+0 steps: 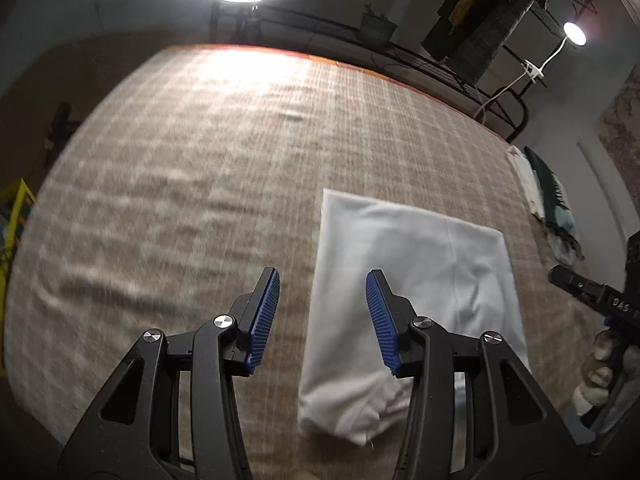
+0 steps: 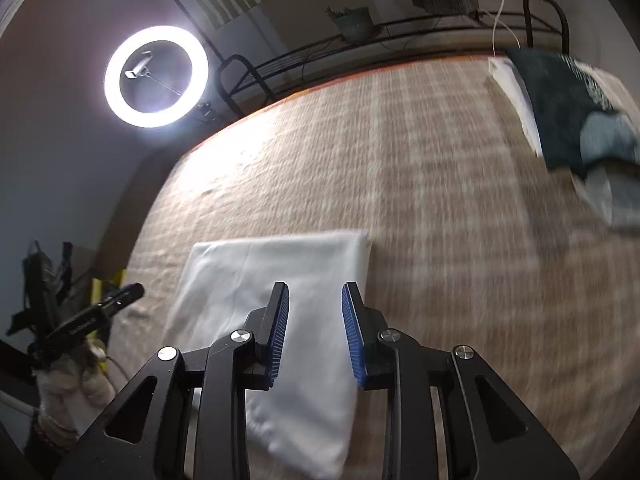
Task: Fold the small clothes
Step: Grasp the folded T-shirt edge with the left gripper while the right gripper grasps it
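A white garment (image 1: 404,280) lies folded into a long rectangle on the beige checked cover (image 1: 200,184). It also shows in the right wrist view (image 2: 280,304). My left gripper (image 1: 322,280) is open and empty, above the garment's left edge. My right gripper (image 2: 315,292) is open and empty, above the garment's right edge. The right gripper's body shows at the right edge of the left wrist view (image 1: 592,292). The left gripper's body shows at the left of the right wrist view (image 2: 92,320).
A pile of folded clothes, white, dark green and pale blue (image 2: 576,112), lies at the cover's far right; it also shows in the left wrist view (image 1: 548,196). A ring light (image 2: 156,76) and a metal bed rail (image 2: 360,40) stand beyond the far edge.
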